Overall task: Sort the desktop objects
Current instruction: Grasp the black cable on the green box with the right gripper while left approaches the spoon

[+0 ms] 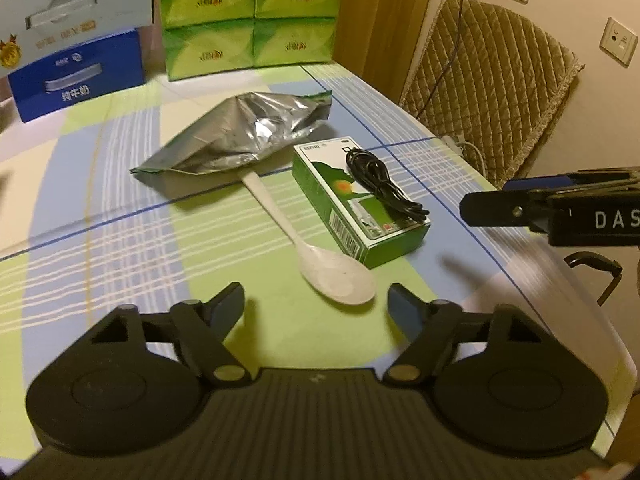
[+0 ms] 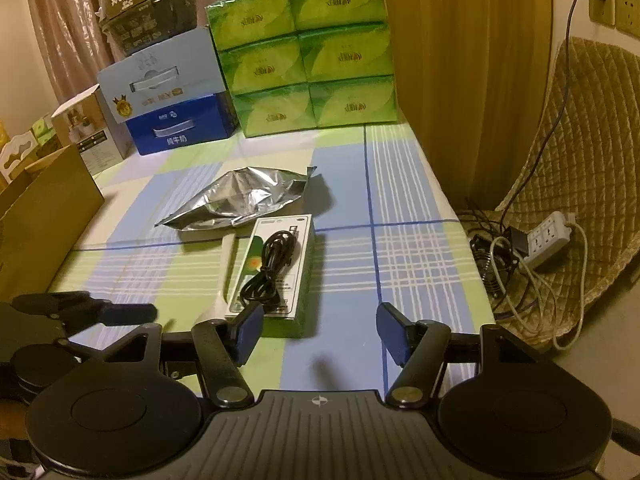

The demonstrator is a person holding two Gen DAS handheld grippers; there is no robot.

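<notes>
A crumpled silver foil bag [image 1: 240, 132] [image 2: 248, 200] lies mid-table. A white plastic spoon [image 1: 320, 256] [image 2: 226, 264] lies with its handle under the bag and its bowl toward me. A green and white box [image 1: 360, 204] [image 2: 280, 272] lies to the right of the spoon, with a coiled black cable [image 1: 384, 184] [image 2: 268, 272] on top. My left gripper [image 1: 316, 308] is open and empty, just short of the spoon bowl. My right gripper [image 2: 320, 332] is open and empty, close in front of the box; it also shows at the right in the left wrist view [image 1: 520, 204].
Stacked green tissue packs [image 2: 304, 52], blue and pale boxes [image 2: 176, 120] and a black bowl [image 2: 148, 12] stand at the table's far edge. A cardboard box [image 2: 44, 216] stands at the left. A padded chair [image 2: 580, 184] with a power strip [image 2: 548, 240] stands right of the table.
</notes>
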